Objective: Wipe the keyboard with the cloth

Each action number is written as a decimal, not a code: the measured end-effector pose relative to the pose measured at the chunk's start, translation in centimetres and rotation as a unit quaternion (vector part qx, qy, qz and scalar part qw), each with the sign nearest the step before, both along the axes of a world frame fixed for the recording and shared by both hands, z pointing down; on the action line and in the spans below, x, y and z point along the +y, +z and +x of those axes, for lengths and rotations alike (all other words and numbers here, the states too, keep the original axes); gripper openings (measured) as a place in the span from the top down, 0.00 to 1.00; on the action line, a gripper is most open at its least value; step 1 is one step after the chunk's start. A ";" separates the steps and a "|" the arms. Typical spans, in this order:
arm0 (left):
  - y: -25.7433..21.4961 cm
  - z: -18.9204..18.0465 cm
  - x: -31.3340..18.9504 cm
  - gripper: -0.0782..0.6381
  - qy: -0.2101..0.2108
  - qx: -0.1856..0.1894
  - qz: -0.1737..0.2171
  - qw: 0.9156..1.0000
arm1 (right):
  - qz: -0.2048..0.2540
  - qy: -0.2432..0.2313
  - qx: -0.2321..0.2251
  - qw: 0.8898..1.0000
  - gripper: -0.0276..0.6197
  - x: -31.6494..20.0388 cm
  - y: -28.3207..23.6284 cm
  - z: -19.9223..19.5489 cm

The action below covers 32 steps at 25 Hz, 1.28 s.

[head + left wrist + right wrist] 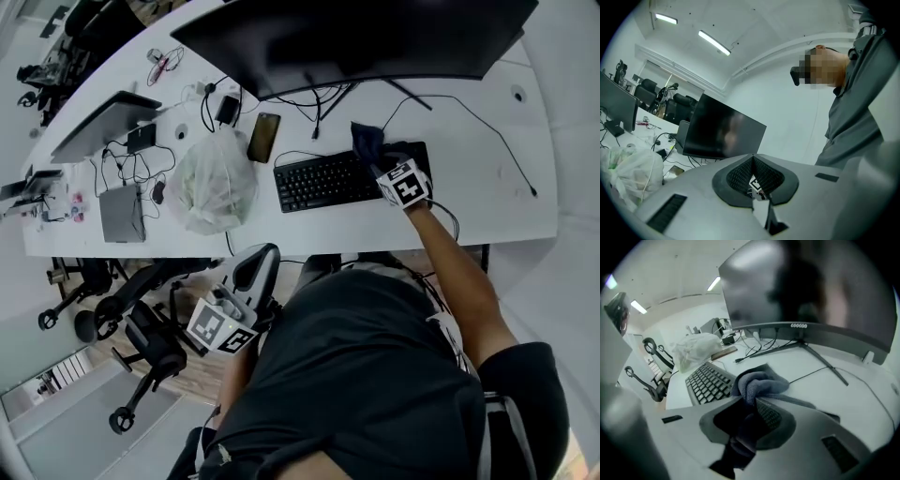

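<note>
At the desk's [487, 187] right side, my right claw [752, 404] is reaching forward over the far right end of the keyboard [319, 180].

- Right claw: clenched on the cloth [759, 383]. The blue-grey fabric is pinched between the pads, with a bunched fold bulging out past the tips and a dark tail hanging back toward the camera.
- Cloth position: at the keyboard's right end, toward its far edge, under the monitor [356, 37]. From the right gripper view the bunch sits just beside the last columns of keys. Whether it actually presses on them I cannot tell from this angle.
- Keyboard: black, lying flat and parallel to the desk's near edge, in front of the monitor stand.
- Left claw [258, 267]: held low beside my body, off the desk and well apart from the keyboard. Jaws drawn together at the tips, nothing between them. Its own view tilts upward toward the monitor and ceiling lights.
- Other items: a white plastic bag [216, 178] just left of the keyboard, and a phone [263, 137] lying flat between the bag and the monitor. A closed laptop [103, 122] sits farther left among loose cables.
- Office chairs [141, 328] stand on the floor to my left.
</note>
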<state>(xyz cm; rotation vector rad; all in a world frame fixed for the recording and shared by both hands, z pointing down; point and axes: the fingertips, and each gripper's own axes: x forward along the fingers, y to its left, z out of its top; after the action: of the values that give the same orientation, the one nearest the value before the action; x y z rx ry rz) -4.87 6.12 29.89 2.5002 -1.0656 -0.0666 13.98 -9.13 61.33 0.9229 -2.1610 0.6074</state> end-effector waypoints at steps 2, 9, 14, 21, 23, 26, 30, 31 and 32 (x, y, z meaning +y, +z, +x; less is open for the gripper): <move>-0.2 -0.1 0.4 0.88 0.000 -0.006 0.004 1.000 | -0.024 -0.024 -0.001 0.999 0.84 4.1 0.7 -1.3; 0.6 -1.8 1.3 0.88 -0.019 0.008 -0.002 1.000 | -0.026 -0.066 -0.001 0.998 0.84 6.6 0.7 -3.4; -0.1 -1.5 2.1 0.88 -0.013 0.001 0.007 1.000 | -0.018 -0.022 0.011 1.000 0.84 2.1 0.4 -2.5; 0.2 -4.1 3.0 0.88 -0.048 0.007 0.006 0.999 | -0.038 -0.099 -0.001 0.994 0.84 8.8 1.0 -6.3; 0.5 -4.1 3.1 0.88 -0.047 0.006 0.003 0.999 | 0.011 -0.061 0.002 0.998 0.84 3.5 -0.1 -5.7; 0.5 -3.6 3.0 0.88 -0.037 -0.003 0.005 0.999 | 0.009 -0.026 0.020 0.999 0.84 0.3 0.4 -4.6; -0.1 -3.9 2.8 0.88 -0.040 -0.006 0.009 0.999 | -0.038 -0.073 0.008 0.997 0.84 8.4 1.0 -6.0; 0.0 -4.1 2.7 0.88 -0.044 -0.004 0.008 0.999 | -0.056 -0.093 0.007 0.994 0.84 10.1 1.3 -6.6; 0.2 -4.3 2.6 0.88 -0.046 0.000 0.006 0.999 | -0.069 -0.108 0.005 0.992 0.84 11.0 1.7 -7.1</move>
<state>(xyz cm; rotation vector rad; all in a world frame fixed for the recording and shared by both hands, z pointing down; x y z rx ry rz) -9.18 8.70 30.08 2.4609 -1.1840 -0.0992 6.92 1.88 63.02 0.6071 -2.1442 0.6324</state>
